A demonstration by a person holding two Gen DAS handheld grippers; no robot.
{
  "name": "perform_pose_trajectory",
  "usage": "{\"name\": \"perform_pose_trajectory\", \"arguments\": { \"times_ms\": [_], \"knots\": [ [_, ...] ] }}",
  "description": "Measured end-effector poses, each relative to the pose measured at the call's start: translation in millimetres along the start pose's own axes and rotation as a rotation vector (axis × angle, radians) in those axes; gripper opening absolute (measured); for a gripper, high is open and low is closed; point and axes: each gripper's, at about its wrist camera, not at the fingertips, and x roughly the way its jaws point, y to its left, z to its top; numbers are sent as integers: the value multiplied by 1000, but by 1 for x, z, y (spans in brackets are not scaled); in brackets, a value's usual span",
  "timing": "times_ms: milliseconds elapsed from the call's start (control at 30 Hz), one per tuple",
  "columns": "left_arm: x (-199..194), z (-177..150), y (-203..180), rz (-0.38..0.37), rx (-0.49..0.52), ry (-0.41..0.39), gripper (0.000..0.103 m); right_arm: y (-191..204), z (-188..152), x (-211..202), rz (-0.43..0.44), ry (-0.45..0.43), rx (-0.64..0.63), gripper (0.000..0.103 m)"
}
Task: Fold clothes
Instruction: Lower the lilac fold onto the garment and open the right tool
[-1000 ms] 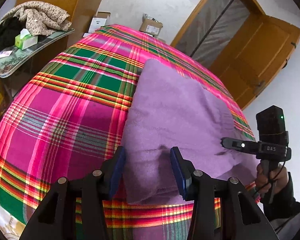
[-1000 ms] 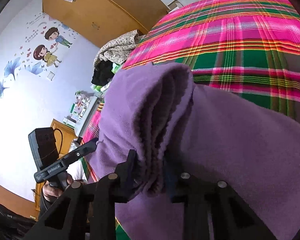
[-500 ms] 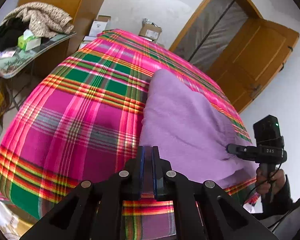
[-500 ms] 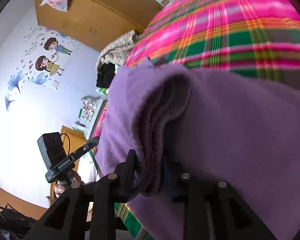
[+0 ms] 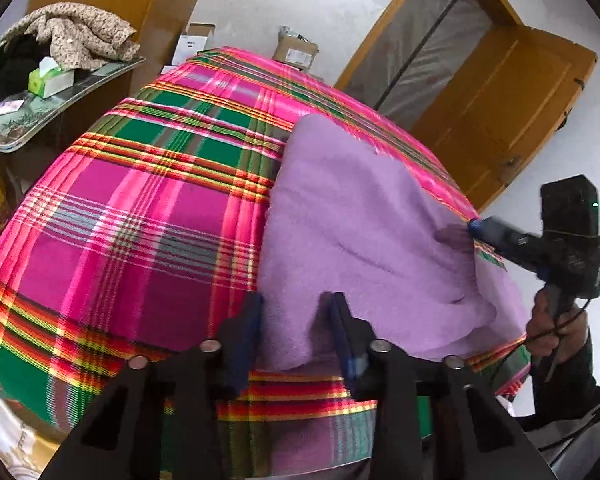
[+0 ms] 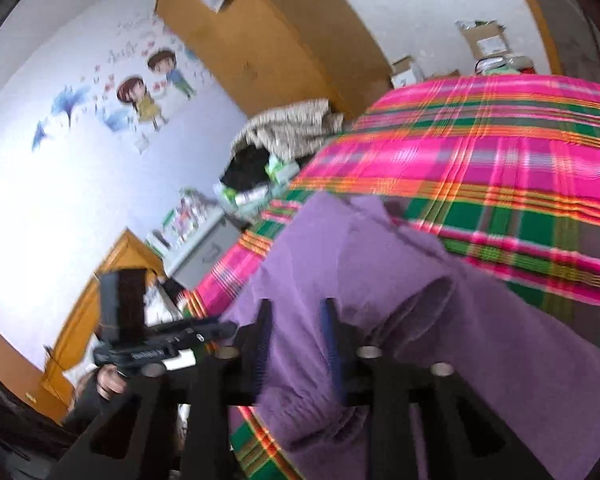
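A: Status? Soft lilac fleece garment lying bunched in layers on the bright pink-and-green plaid bedspread, near its front right edge.

B: Left tongs parted wide, straddling the near corner, gripping nothing. Right tongs parted too, fleece between the blades, not pinched.

A: Advice for the fold?

B: Close on matching edges, all layers caught. Lift level, keep tension even, lay down flat. Avoid snagging the bedspread underneath.

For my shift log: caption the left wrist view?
Open left hand-held gripper straddles the purple garment's near corner on the plaid bedspread.
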Motion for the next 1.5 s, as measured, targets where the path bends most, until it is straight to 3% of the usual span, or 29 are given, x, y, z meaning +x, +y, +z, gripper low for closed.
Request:
{"name": "perform_pose_trajectory", "arguments": {
  "times_ms": [100, 200, 467, 600, 867, 1100, 1367, 1500],
  "knots": [
    [-5, 3, 2, -2, 4, -11, 25, -27, -2, 13, -53, 30, 98, 0],
    [-9, 10, -1, 2, 17, -33, 25, -48, -5, 15, -68, 27, 178, 0],
    [-19, 32, -9, 13, 56, -91, 22, -21, 7, -2, -60, -38, 68, 4],
    [2, 69, -31, 13, 100, -100, 22, -26, 14, 6, -80, -46, 92, 5],
    [71, 106, -61, 69, 208, 1, 26, -51, 25, 14, -133, -53, 164, 5],
    [101, 115, -43, 120, 176, 59, 26, -70, 27, 28, -135, -25, 210, 0],
    [97, 114, -38, 98, 163, 39, 26, -73, 29, 32, -136, -16, 209, 0],
    [84, 111, -43, 104, 171, 8, 26, -59, 25, 16, -105, -41, 150, 5]
  ]
}}
